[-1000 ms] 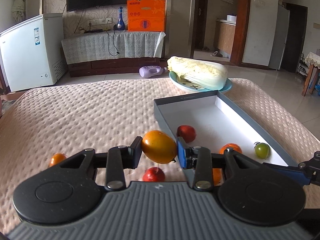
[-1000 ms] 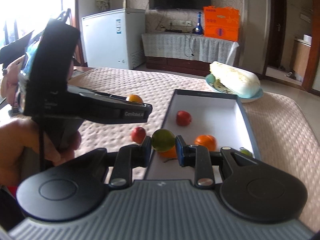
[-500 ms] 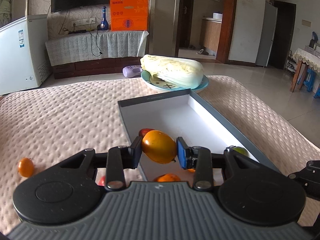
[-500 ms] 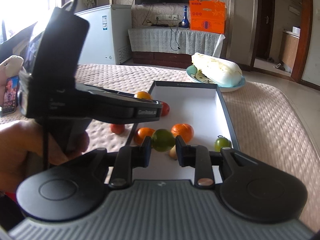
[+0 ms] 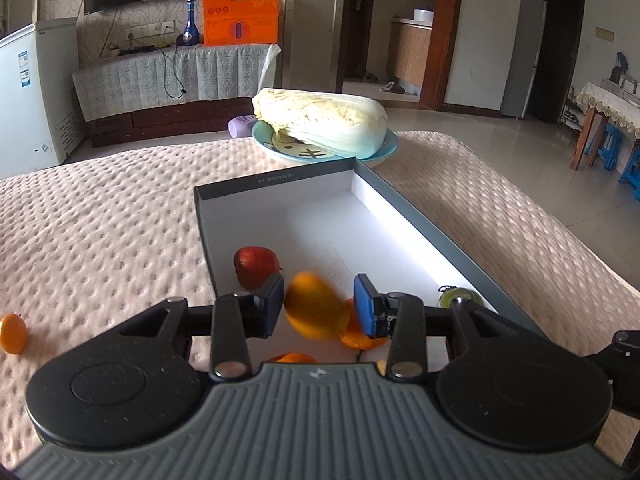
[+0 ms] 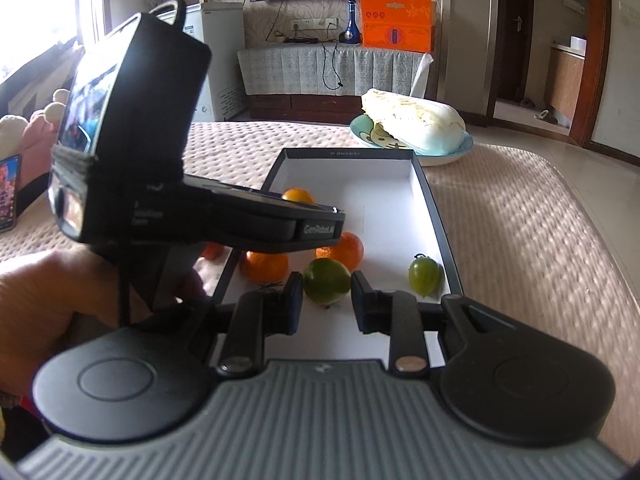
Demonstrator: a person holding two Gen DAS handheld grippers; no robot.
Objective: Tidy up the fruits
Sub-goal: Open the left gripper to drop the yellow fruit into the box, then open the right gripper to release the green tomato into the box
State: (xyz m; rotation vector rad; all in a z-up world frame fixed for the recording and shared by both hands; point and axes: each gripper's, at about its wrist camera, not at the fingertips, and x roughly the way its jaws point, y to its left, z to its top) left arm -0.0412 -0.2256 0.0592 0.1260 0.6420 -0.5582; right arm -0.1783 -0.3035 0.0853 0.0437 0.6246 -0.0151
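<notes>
My left gripper [image 5: 319, 306] has its jaws parted over the grey box [image 5: 432, 224]. A blurred orange fruit [image 5: 316, 307] drops free between them. In the box lie a red fruit [image 5: 256, 264], oranges [image 5: 360, 336] and a green tomato [image 5: 458, 296]. My right gripper [image 6: 322, 298] stands over the box's near end [image 6: 436, 216] with its jaws slightly parted around a green fruit [image 6: 326, 282]. Oranges [image 6: 344, 250] and the green tomato [image 6: 426, 276] lie beyond it. The left gripper's body [image 6: 168, 184] hides the box's left side.
A small orange [image 5: 12, 332] lies on the quilt at the left. A blue plate [image 5: 384, 150] with a cabbage [image 5: 324, 122] stands behind the box. A red fruit [image 6: 212, 250] lies left of the box. A phone [image 6: 8, 192] is at the far left.
My left gripper moved over the box and opened; the orange fruit now falls out. My right gripper moved forward over the box and its jaws widened around the green fruit.
</notes>
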